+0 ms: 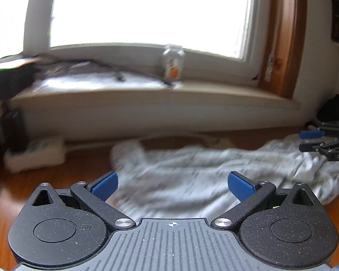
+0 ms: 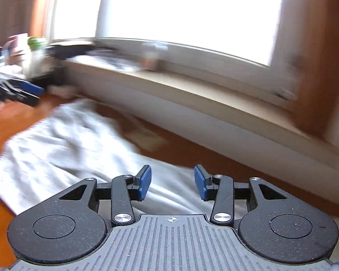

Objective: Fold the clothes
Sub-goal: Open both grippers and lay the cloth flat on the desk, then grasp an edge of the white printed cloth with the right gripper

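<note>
A light grey garment (image 1: 192, 169) lies spread and wrinkled on the wooden table (image 1: 22, 185); it also fills the lower left of the right wrist view (image 2: 63, 144). My left gripper (image 1: 173, 184) hovers over its near edge, wide open, nothing between the blue pads. My right gripper (image 2: 172, 181) hangs above the garment's right part, open and empty too. In the left wrist view the right gripper (image 1: 309, 141) shows at the far right edge, above the cloth. The left gripper (image 2: 34, 93) appears at the left edge of the right wrist view. Both views are blurred.
A windowsill (image 1: 147, 94) runs behind the table under a bright window, with a small jar (image 1: 173, 62) and cables on it. A white box (image 1: 36, 152) sits at the table's back left. Bottles and clutter (image 2: 34, 54) stand at the far left.
</note>
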{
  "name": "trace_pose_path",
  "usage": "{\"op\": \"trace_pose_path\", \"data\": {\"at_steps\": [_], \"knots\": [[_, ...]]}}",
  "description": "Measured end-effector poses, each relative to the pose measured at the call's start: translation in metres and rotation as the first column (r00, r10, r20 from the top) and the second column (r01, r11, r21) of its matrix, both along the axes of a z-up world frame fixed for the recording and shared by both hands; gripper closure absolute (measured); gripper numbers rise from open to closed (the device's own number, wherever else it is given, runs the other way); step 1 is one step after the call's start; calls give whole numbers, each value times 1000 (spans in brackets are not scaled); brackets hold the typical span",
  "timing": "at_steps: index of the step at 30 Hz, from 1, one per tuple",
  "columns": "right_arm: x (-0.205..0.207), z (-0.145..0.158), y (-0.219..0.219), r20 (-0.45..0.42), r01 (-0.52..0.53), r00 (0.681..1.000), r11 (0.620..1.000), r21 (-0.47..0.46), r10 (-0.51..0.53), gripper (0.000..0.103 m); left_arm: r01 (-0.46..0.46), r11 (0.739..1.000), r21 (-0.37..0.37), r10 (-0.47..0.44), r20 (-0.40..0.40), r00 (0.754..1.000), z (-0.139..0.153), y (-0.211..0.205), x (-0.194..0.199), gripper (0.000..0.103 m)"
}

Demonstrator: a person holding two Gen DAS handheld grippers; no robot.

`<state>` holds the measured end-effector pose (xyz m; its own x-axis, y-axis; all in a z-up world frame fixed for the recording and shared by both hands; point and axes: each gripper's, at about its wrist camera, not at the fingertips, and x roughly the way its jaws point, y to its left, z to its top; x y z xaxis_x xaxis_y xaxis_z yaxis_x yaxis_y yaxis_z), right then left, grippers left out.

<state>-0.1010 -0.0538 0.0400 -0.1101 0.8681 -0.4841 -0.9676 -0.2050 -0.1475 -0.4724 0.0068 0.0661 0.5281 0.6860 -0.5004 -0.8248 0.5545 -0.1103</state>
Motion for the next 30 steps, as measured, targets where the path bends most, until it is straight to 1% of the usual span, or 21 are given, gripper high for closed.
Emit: {"op": "trace_pose_path", "data": {"at_steps": [3,6,10,13,15,16,19,22,26,27,28,29,30], "knots": [[-48,-4,15,-9,-101,995,995,-24,101,61,-18,1000,-21,18,-5,1000,-14,-4,-16,0],[-90,-10,28,-39,-196,980,979,-58,194,61,-34,999,-38,35,17,999,-22,-2,-29,0],[-134,-17,36,-56,-284,959,953,-108,279,61,-56,997,-62,60,61,996,-25,5,-45,0],[-158,-20,41,-71,-329,944,935,-134,322,60,-56,995,-78,61,68,996,-29,11,-47,0],[-169,-22,43,-97,-358,933,921,-151,347,59,-55,995,-88,61,59,996,-33,13,-47,0],[-174,-23,43,-107,-369,929,915,-162,355,60,-56,993,-108,62,56,996,-36,14,-47,0],[-190,-28,46,-139,-398,916,899,-186,376,60,-61,989,-138,75,96,993,-38,16,-52,0],[-203,-33,49,-133,-399,916,895,-199,379,60,-79,986,-148,94,94,991,-39,16,-53,0],[-213,-35,52,-130,-408,912,893,-192,389,59,-102,982,-160,118,92,989,-40,17,-56,0],[-214,-35,52,-128,-411,911,892,-190,392,61,-104,981,-161,120,95,988,-40,17,-56,0],[-214,-36,52,-131,-413,910,891,-188,394,74,-106,981,-163,123,98,988,-40,17,-57,0],[-212,-34,53,-137,-413,909,892,-182,393,81,-108,981,-164,125,100,987,-40,17,-57,0],[-209,-33,53,-145,-412,909,894,-176,391,94,-108,981,-164,126,99,987,-41,17,-57,0]]}}
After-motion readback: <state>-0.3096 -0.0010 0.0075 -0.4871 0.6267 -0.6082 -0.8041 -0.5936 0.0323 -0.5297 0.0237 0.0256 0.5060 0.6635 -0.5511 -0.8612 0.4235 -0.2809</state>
